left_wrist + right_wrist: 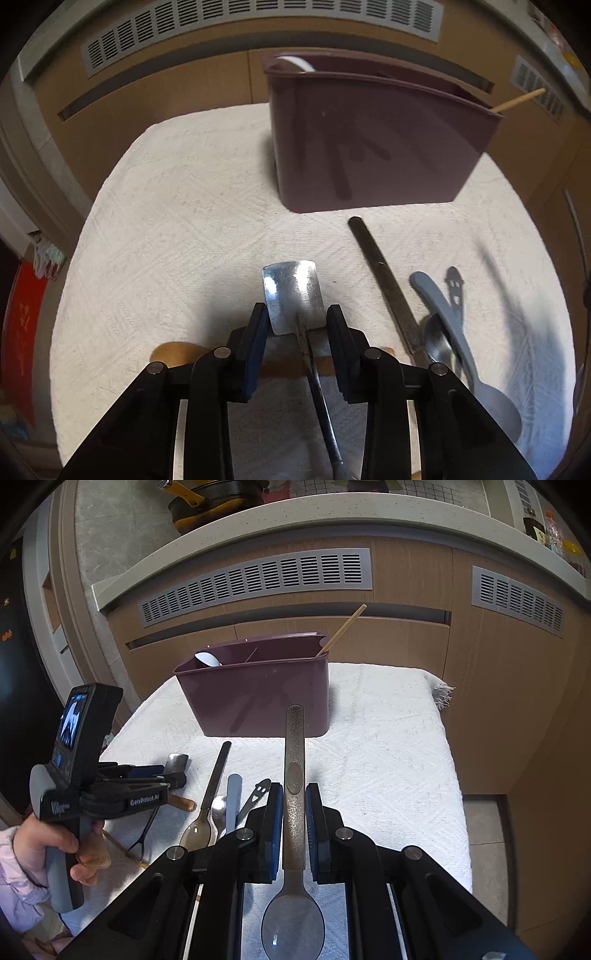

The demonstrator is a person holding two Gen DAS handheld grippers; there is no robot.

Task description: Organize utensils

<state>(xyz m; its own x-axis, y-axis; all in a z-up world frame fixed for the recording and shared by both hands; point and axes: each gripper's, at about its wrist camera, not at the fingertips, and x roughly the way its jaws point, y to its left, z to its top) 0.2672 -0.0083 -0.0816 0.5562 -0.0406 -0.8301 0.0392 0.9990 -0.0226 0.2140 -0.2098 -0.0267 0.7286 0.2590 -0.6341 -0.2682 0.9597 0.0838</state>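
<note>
The small metal spatula (293, 295) lies low in the centre of the left wrist view on the white cloth (177, 221), its blade pointing toward the maroon caddy (369, 147) in the upper middle. The left gripper (296, 321) straddles the blade's base, jaws narrowed around it; a sliver of gap seems to remain on each side, so I judge the pads not yet pressing. To take it well, the jaws should close squarely on the blade's flat edges near the neck, since the thin dark handle (317, 387) crosses a wooden-handled tool (288, 365) beneath and could drag it along (a straight lift first, then travel).

The right gripper (294, 823), at the centre bottom of its own view, is clamped on the handle of a translucent grey spoon (293, 849), bowl hanging toward the camera, handle aimed at the caddy.

To the right of the spatula in the left wrist view wait a dark flat handle (380, 277), a steel spoon (437, 339) and a grey-blue spoon (465, 350).

In the right wrist view the caddy shows divided compartments: a white spoon (207, 659) at its left end, a chopstick (343, 629) leaning out at the right, and dark utensil shapes showing through the wall.
</note>
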